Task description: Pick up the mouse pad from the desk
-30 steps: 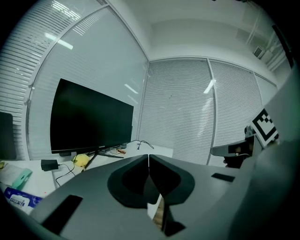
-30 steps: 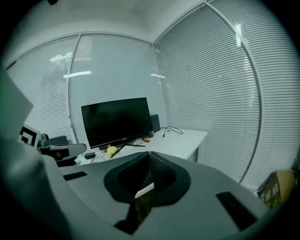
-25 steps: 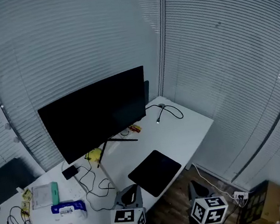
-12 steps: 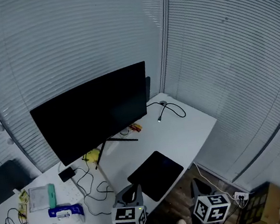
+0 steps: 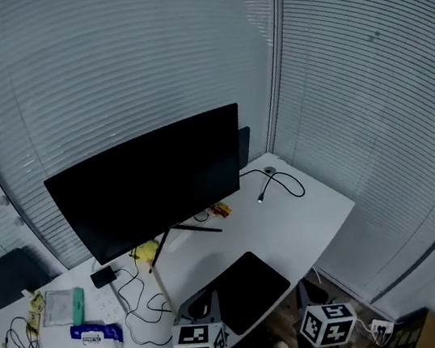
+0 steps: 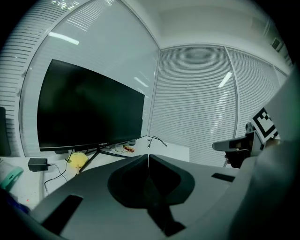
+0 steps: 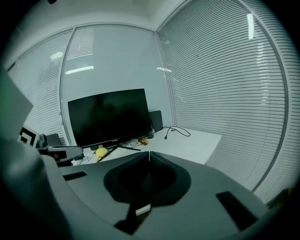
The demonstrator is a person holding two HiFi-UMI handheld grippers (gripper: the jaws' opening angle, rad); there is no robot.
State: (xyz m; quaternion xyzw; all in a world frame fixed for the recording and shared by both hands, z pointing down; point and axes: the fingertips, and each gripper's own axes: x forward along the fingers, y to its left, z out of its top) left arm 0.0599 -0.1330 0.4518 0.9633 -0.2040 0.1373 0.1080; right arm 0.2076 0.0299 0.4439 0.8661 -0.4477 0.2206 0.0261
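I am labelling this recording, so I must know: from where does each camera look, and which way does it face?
Left gripper view: rides on the left tool, looks along its shut jaws over the desk to the monitor.
Right gripper view: rides on the right tool, jaws shut, faces the same monitor from further right.
Head view: on the person's head, looks steeply down on the desk and mouse pad; both tools show at the bottom edge.
Shared: all three show the monitor.
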